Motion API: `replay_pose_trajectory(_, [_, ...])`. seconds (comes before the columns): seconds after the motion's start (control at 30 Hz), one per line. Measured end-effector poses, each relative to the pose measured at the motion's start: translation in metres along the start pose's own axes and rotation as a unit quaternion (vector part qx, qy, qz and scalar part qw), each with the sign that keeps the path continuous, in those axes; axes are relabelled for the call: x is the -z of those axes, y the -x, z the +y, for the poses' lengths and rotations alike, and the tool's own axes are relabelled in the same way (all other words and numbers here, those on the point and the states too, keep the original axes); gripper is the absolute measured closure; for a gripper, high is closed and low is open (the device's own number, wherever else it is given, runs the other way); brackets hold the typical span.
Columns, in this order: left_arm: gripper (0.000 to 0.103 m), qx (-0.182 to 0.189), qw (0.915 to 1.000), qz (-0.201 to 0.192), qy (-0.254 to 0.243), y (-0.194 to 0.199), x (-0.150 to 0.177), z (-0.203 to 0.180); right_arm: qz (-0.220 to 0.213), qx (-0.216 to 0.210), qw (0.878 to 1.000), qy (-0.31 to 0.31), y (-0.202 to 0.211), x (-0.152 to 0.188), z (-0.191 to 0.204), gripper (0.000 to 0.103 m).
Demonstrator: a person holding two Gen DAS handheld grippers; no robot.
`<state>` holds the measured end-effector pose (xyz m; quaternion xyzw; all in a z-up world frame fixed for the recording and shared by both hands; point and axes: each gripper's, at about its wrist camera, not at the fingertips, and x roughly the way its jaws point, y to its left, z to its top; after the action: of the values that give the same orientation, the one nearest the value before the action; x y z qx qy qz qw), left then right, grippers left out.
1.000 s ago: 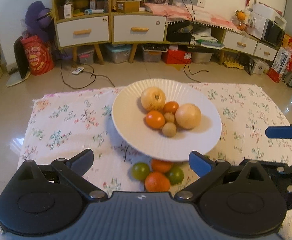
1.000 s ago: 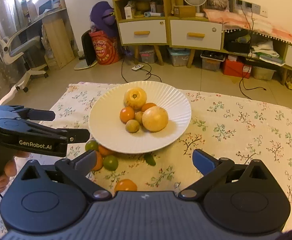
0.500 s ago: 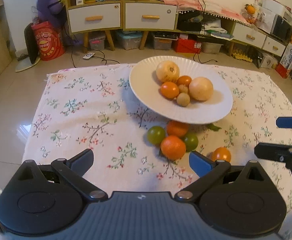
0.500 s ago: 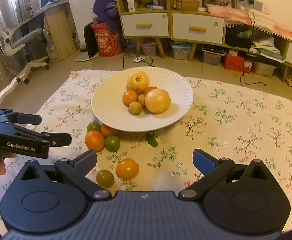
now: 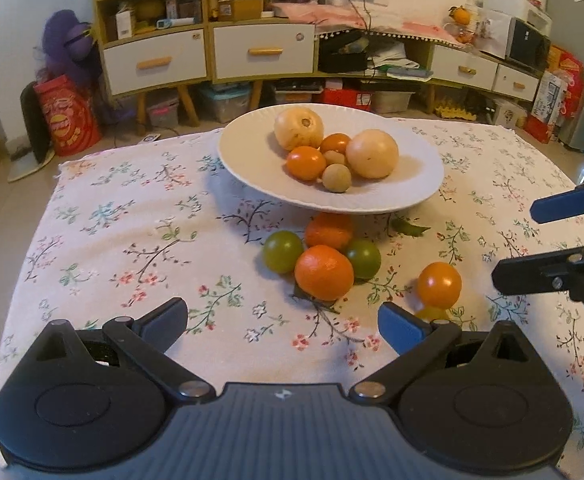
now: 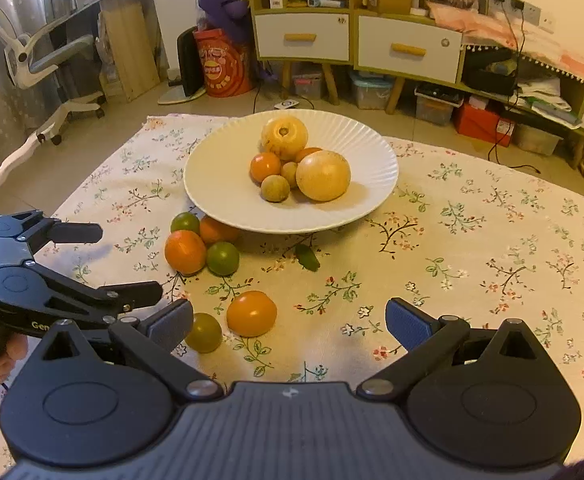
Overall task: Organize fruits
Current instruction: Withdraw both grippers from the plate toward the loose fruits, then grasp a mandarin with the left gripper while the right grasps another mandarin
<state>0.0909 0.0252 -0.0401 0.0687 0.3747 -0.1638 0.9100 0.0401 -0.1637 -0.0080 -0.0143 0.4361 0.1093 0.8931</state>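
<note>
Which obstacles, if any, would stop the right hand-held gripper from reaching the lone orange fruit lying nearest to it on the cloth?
Probably none. The right hand-held gripper is open, and the orange fruit lies on the cloth just ahead of its fingers. A small green fruit sits close beside it and might get nudged.

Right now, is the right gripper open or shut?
Open. The right gripper has its fingers spread wide, holding nothing, above the tablecloth near the loose orange fruit.
</note>
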Motion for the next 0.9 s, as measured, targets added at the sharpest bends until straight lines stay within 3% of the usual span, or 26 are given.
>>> replay_pose_trajectory(0.1, [0.021,0.011,0.9999,-0.006,0.004,-0.003,-0.001,0.0,-0.001,-0.004,1.0,0.002,-0.002,0.0,0.002,0.001])
replay_pose_trajectory(0.2, [0.03,0.026,0.9995,-0.014,0.007,-0.005,-0.002,0.0,-0.002,-0.006,1.0,0.0,-0.005,-0.002,0.002,0.001])
replay_pose_trajectory(0.27, [0.042,0.033,0.9993,-0.014,0.009,-0.007,-0.004,0.0,-0.002,-0.007,1.0,-0.003,-0.007,-0.003,0.002,0.001])
replay_pose_trajectory(0.6, [0.07,0.073,0.9965,-0.01,0.04,-0.015,-0.01,0.001,-0.004,-0.006,1.0,-0.02,-0.02,-0.008,-0.002,0.001])
replay_pose_trajectory(0.73, [0.092,0.084,0.9944,0.006,0.064,-0.02,-0.012,0.005,-0.006,-0.013,0.999,-0.041,-0.026,-0.013,-0.002,0.003])
replay_pose_trajectory(0.9, [0.092,0.082,0.9937,0.02,0.074,-0.014,-0.012,0.011,-0.009,-0.03,0.998,-0.062,-0.034,-0.018,0.002,0.008])
